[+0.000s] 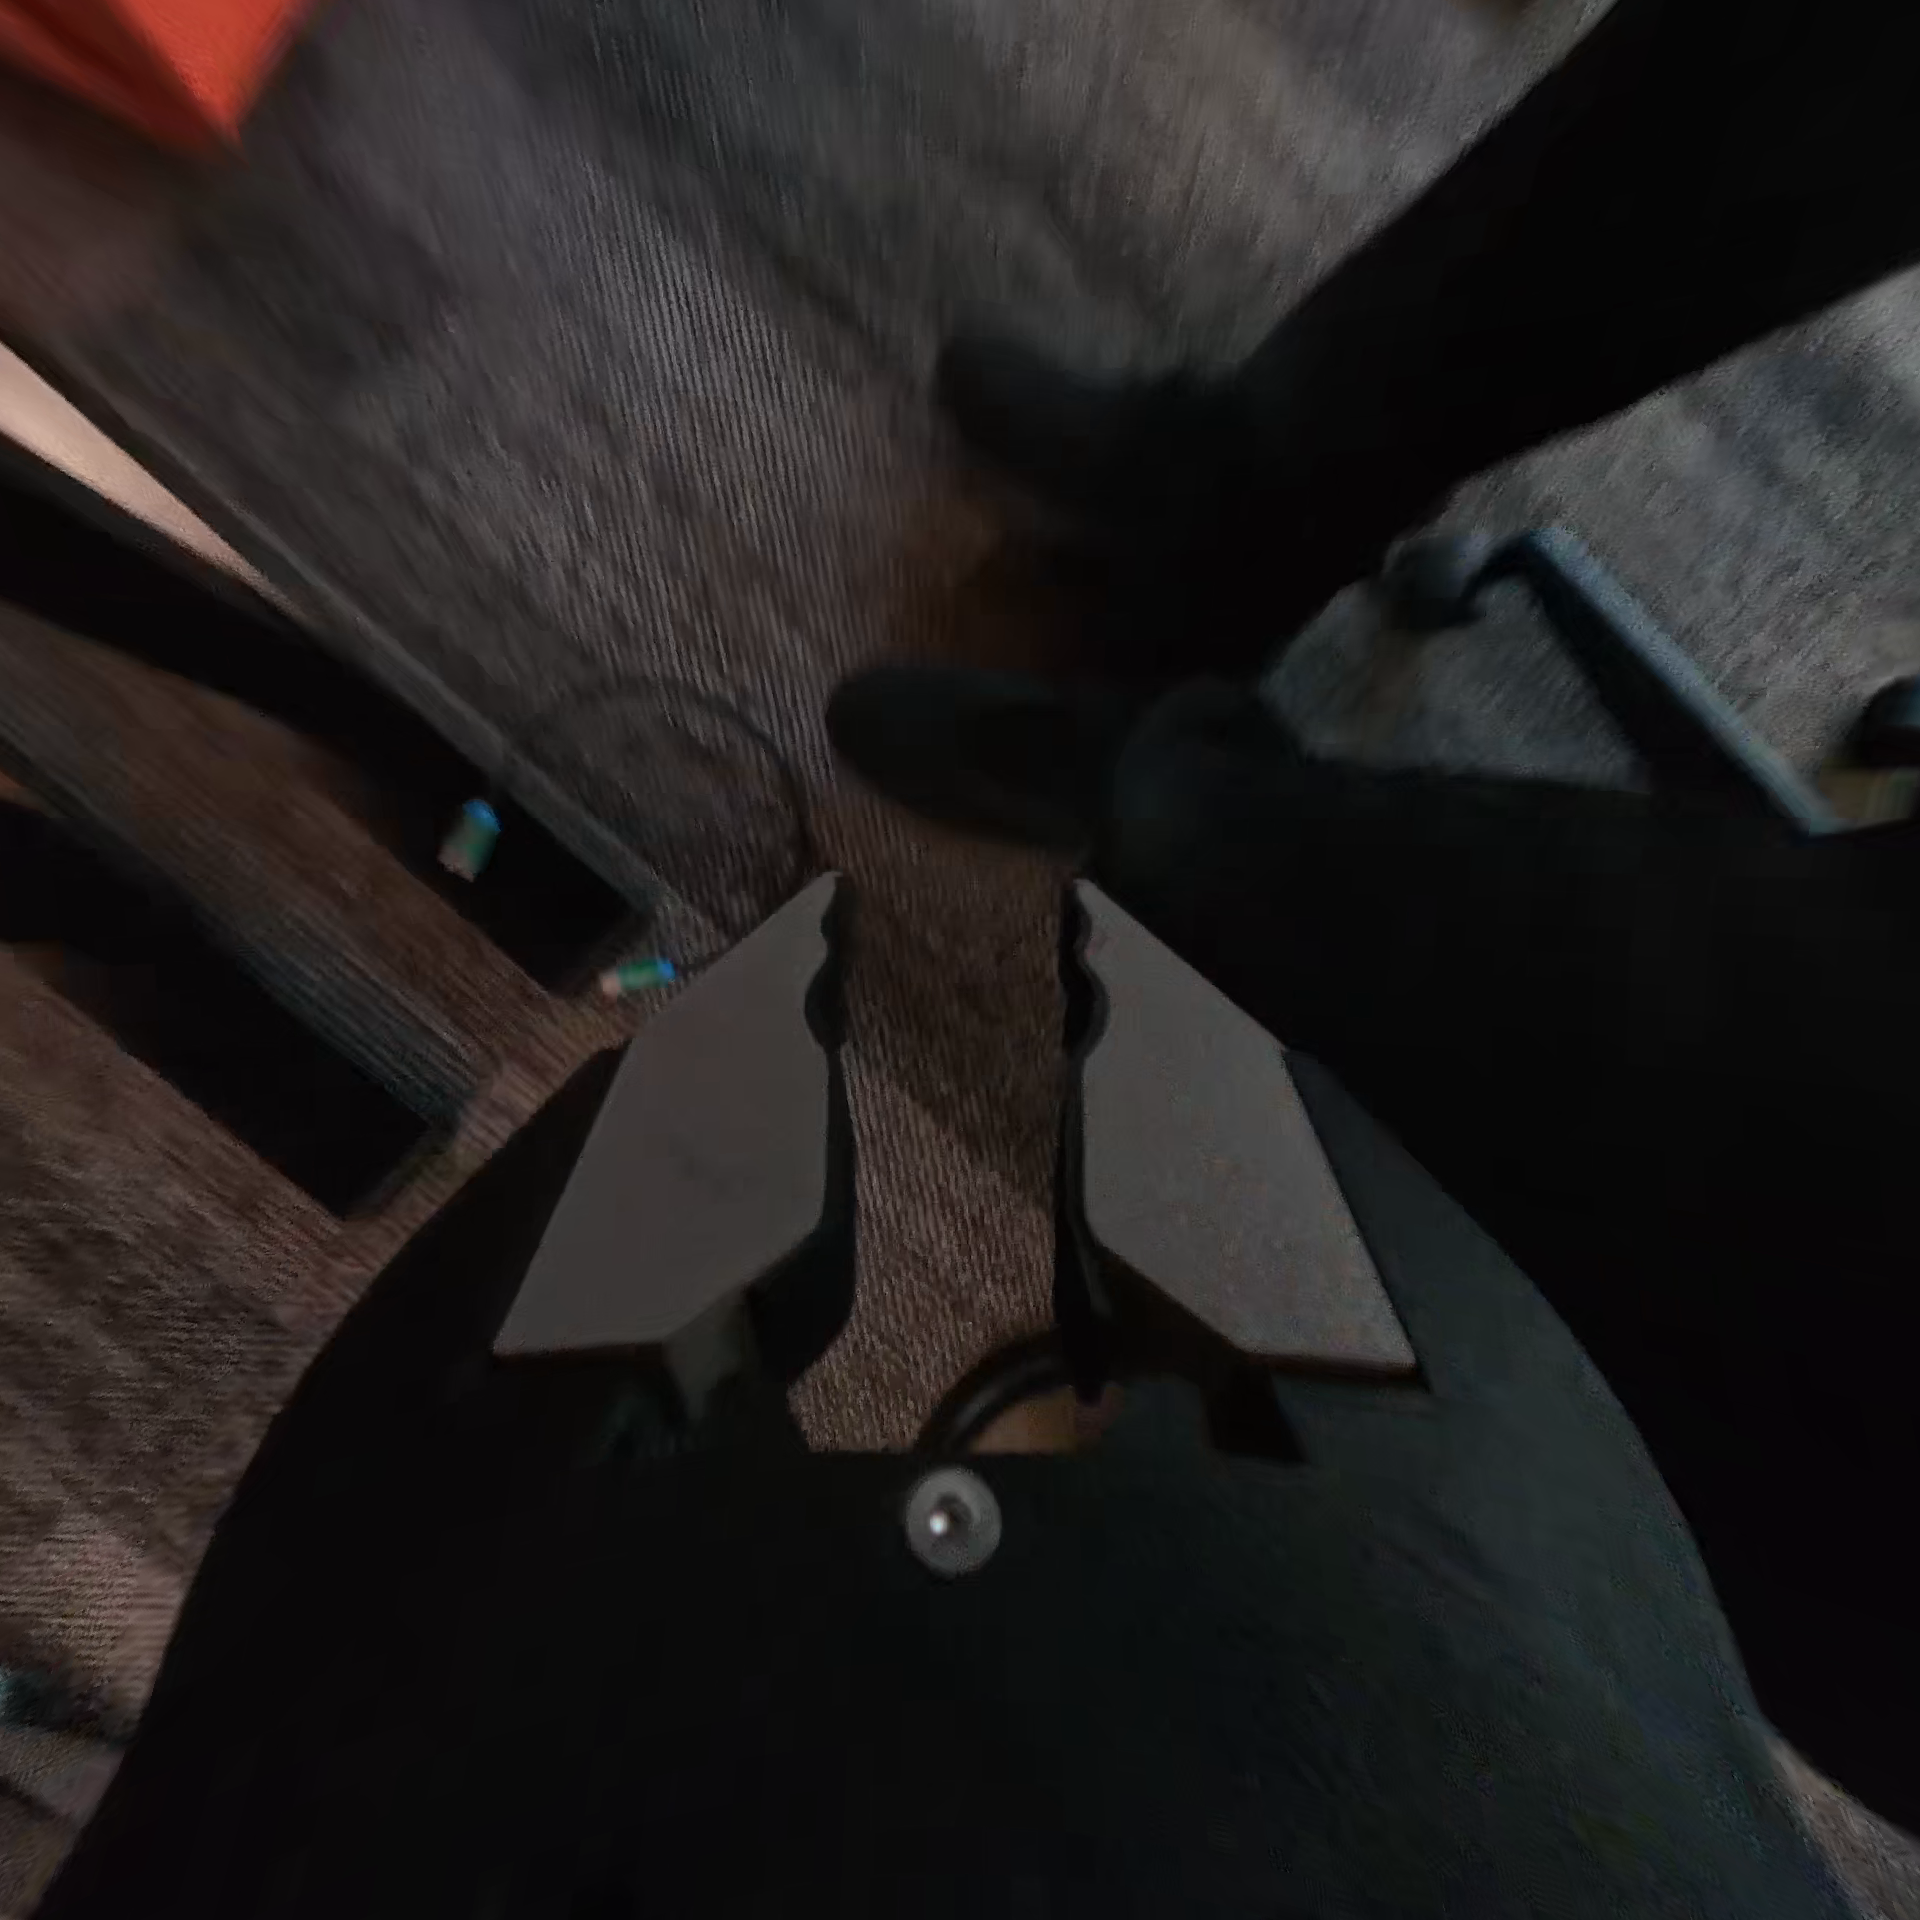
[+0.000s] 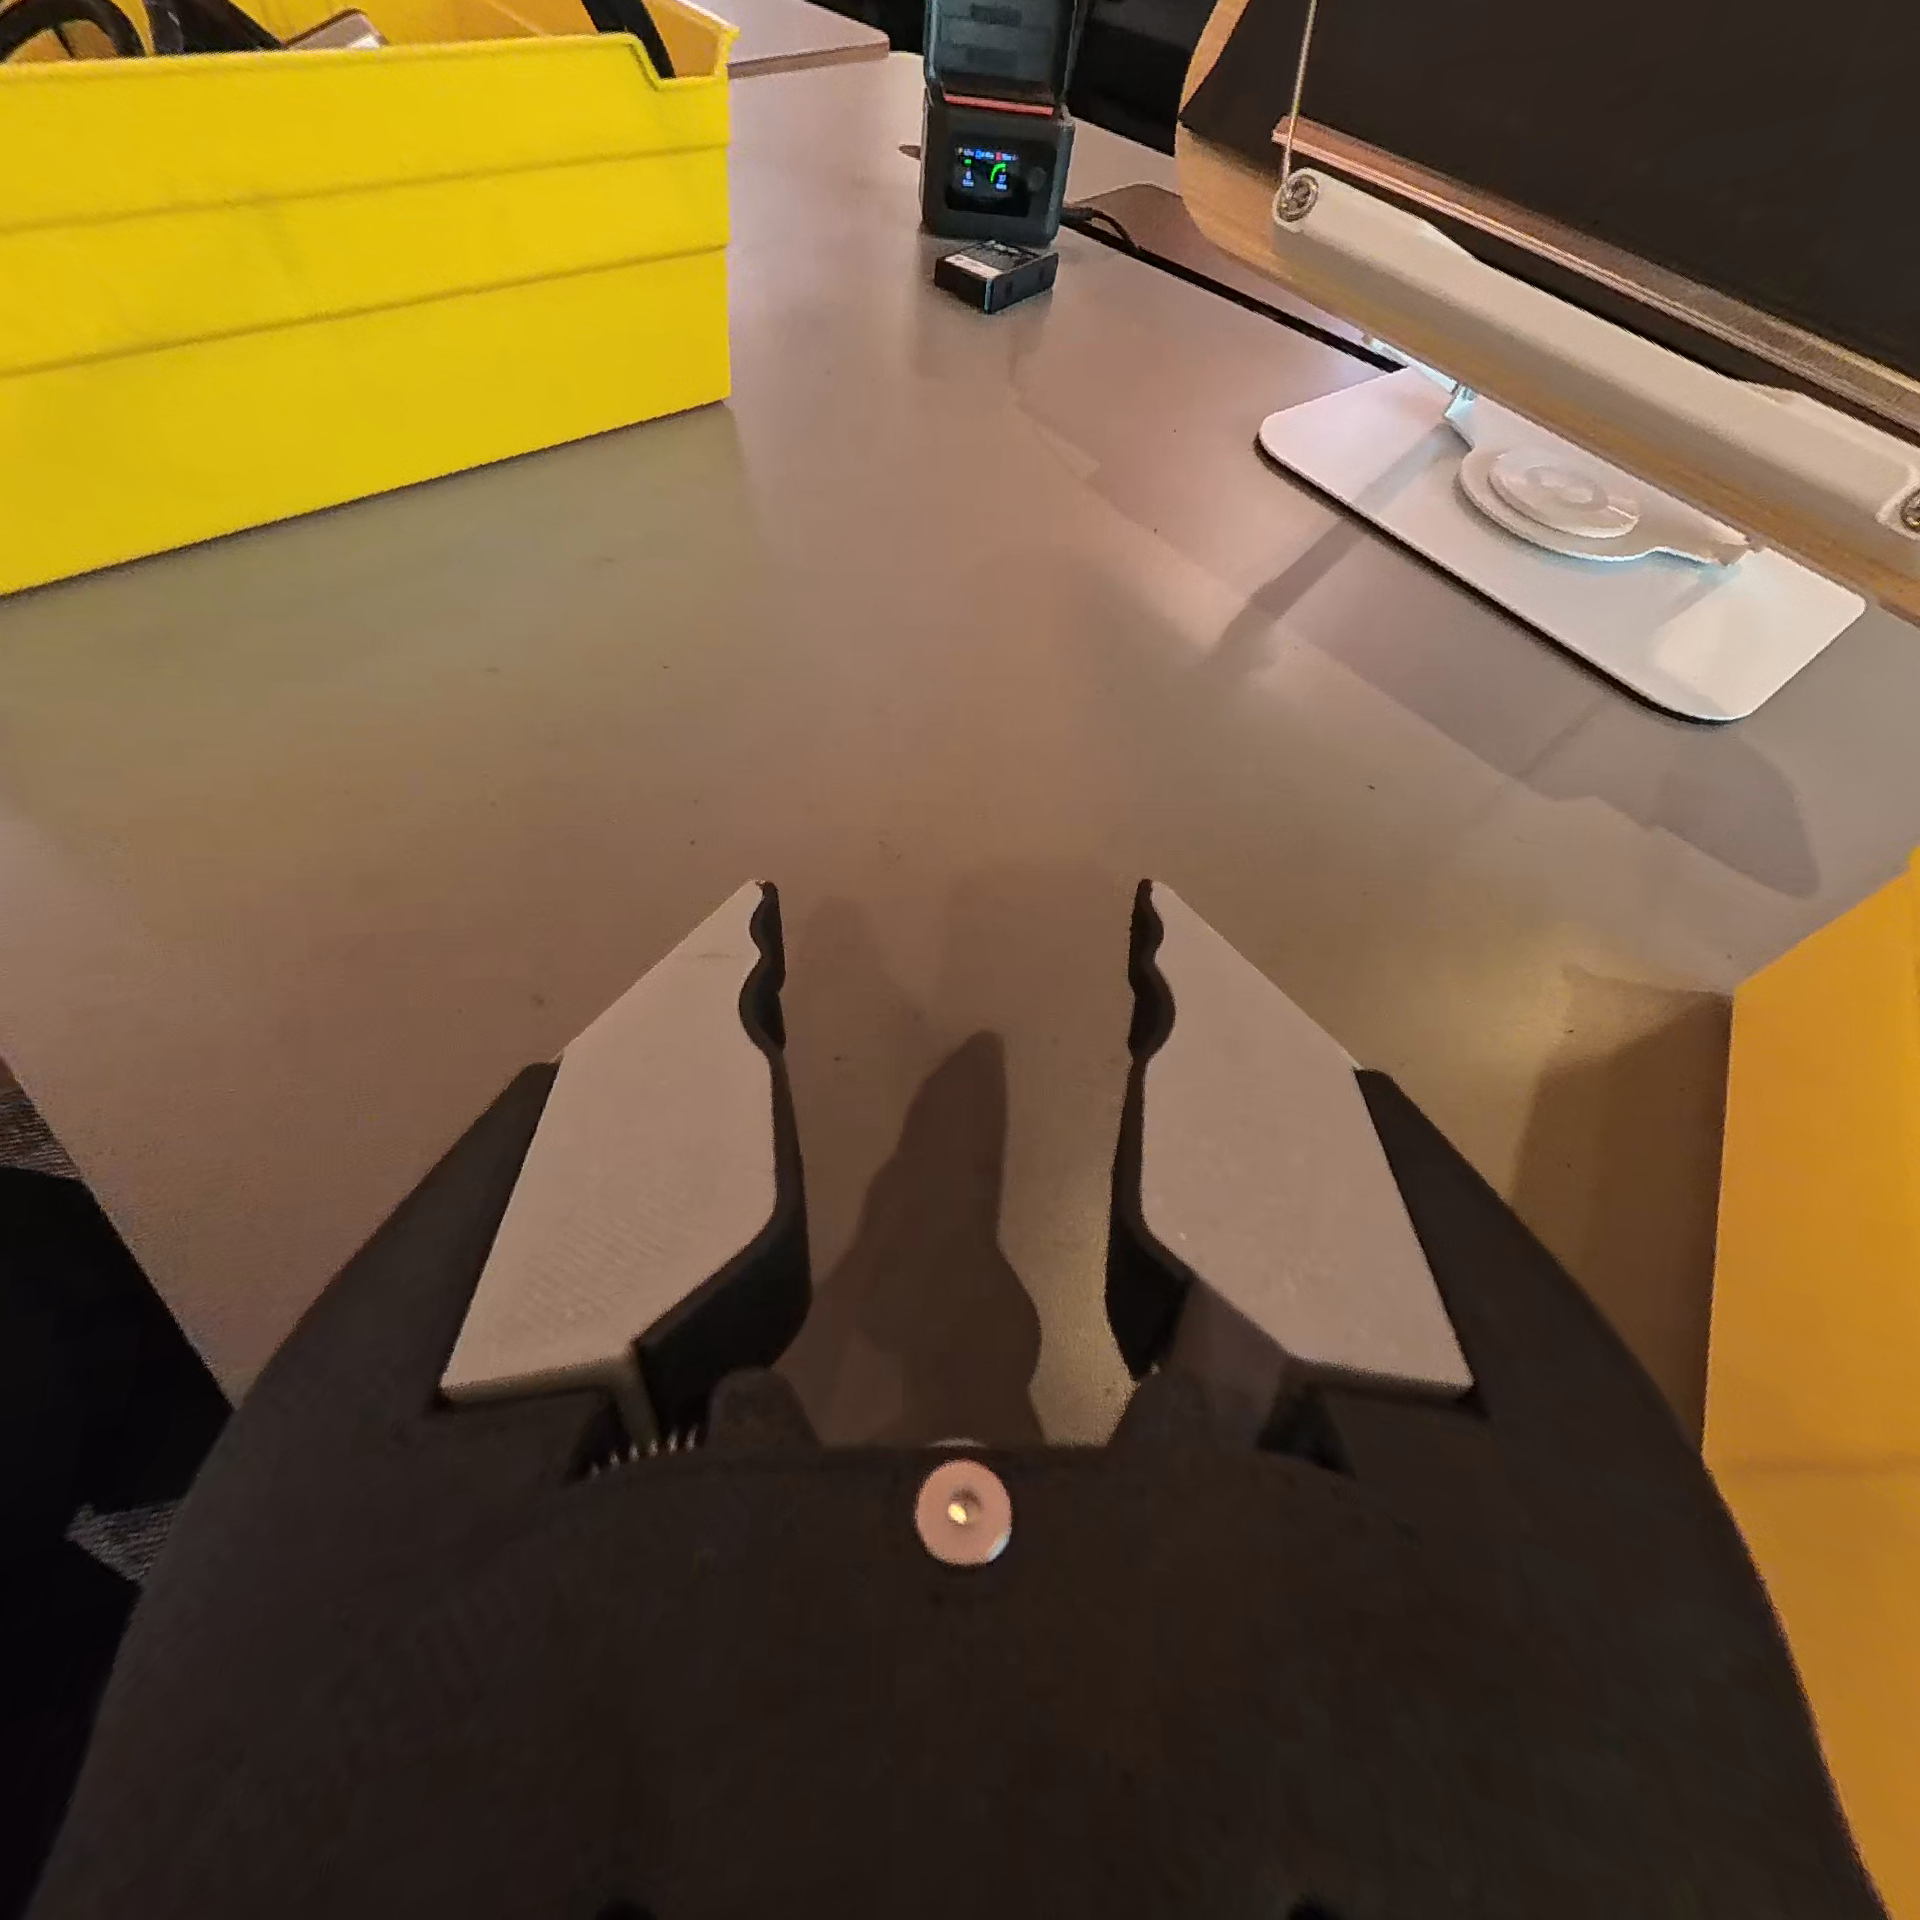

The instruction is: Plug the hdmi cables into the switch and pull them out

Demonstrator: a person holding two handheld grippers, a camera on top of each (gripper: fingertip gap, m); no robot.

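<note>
Desk: smooth grey tabletop (image 2: 935,644), yellow plastic bin (image 2: 353,281) far left.
Left gripper (image 1: 954,894): empty, fingers parted, over blurred carpet (image 1: 623,499).
Right gripper (image 2: 954,894): empty, fingers wide.
HDMI cables, switch: none discernible.

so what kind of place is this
Most likely an office or lab workspace. The right wrist view shows a grey desk with a monitor's white stand, a yellow storage bin and a small dark device with a lit screen. The left wrist view, blurred, looks down at carpet.
</note>
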